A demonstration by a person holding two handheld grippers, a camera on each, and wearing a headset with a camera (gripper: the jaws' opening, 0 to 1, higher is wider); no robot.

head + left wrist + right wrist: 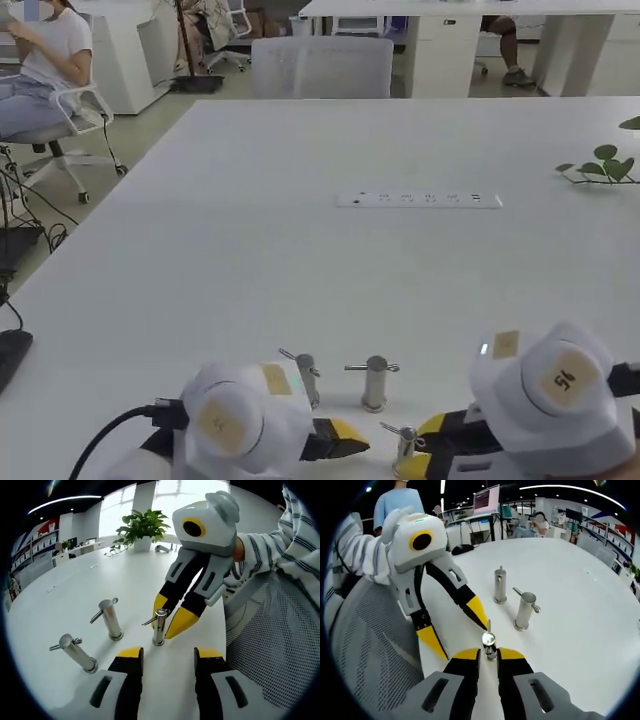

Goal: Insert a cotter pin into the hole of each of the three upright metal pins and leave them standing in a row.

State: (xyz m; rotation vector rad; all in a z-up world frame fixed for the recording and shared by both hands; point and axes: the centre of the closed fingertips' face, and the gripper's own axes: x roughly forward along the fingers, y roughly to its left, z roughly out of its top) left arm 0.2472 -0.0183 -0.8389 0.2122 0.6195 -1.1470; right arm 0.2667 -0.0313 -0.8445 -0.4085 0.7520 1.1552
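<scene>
Three upright metal pins stand on the white table, each with a cotter pin through its top. The left pin (307, 380) and middle pin (374, 385) stand free. My right gripper (421, 446) is shut on the nearest pin (405, 442), which stands between its yellow tips (489, 644). In the left gripper view that held pin (159, 626) stands just ahead of my left gripper (170, 653), whose jaws are open and hold nothing. The other two pins (111, 619) (77, 651) lie to its left. In the head view my left gripper (345, 438) sits at the lower left.
A white power strip (418, 200) lies mid-table and a leafy sprig (600, 168) at the right edge. A grey chair (320, 68) stands at the far side. A seated person (40, 60) is off to the left. A potted plant (142, 527) stands beyond.
</scene>
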